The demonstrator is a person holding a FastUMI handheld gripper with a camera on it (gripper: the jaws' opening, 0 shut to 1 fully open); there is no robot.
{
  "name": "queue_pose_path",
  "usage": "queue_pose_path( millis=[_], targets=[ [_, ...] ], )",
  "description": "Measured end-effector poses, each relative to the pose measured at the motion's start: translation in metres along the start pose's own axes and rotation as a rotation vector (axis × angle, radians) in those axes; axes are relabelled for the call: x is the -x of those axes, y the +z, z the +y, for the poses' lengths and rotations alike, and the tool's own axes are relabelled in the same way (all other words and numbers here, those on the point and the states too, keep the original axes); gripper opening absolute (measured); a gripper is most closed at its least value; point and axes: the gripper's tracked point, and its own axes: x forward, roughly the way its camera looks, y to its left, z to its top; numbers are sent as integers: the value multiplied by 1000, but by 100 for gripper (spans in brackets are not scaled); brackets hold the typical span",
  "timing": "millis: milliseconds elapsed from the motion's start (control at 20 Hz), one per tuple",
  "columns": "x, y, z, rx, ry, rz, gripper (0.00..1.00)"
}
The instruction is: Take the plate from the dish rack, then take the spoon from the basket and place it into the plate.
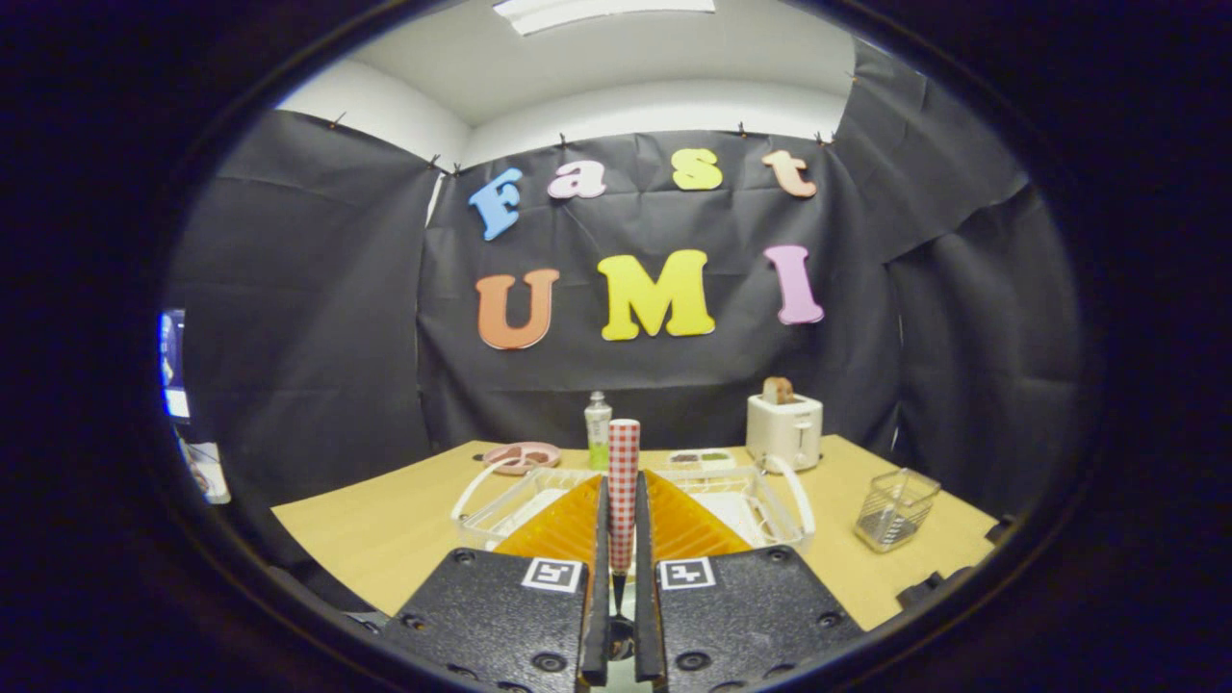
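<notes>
My gripper (pixel 623 481) is shut on a spoon (pixel 624 491) with a red-and-white checked handle. The handle stands upright between the two fingers, its top rising past the fingertips. The spoon's dark neck and bowl hang low in the gap between the fingers, over a pale surface that I cannot make out. Just beyond the fingers lies the white dish rack (pixel 784 500), with white pieces inside it partly hidden by the fingers. The wire basket (pixel 895 510) stands on the table to the right of the rack, apart from the gripper.
Behind the rack, along the back of the tan table (pixel 385 529), stand a pink plate (pixel 522 455), a small clear bottle (pixel 598 428), a flat tray (pixel 701 460) and a white toaster (pixel 784 430) holding toast. Black cloth walls close the booth.
</notes>
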Motion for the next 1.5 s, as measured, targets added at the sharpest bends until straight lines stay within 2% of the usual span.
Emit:
queue_pose_path(
  millis=[200,350,550,650,850,1000,1200,1350,1500],
  targets=[
    [-6,-25,-2,48,-40,-1,17],
    [-4,-31,-6,33,-59,-32,17],
    [-5,-43,-12,0,-67,-60,19],
    [-6,-54,-8,-3,-37,-46,20],
    [0,-52,-23,33,-63,-56,21],
    [0,-51,-41,9,-91,-33,21],
    [3,-47,-65,-25,-93,13,35],
    [14,-36,-87,-35,-121,-12,64],
    [23,-26,-96,-29,-124,-13,84]
  ],
)
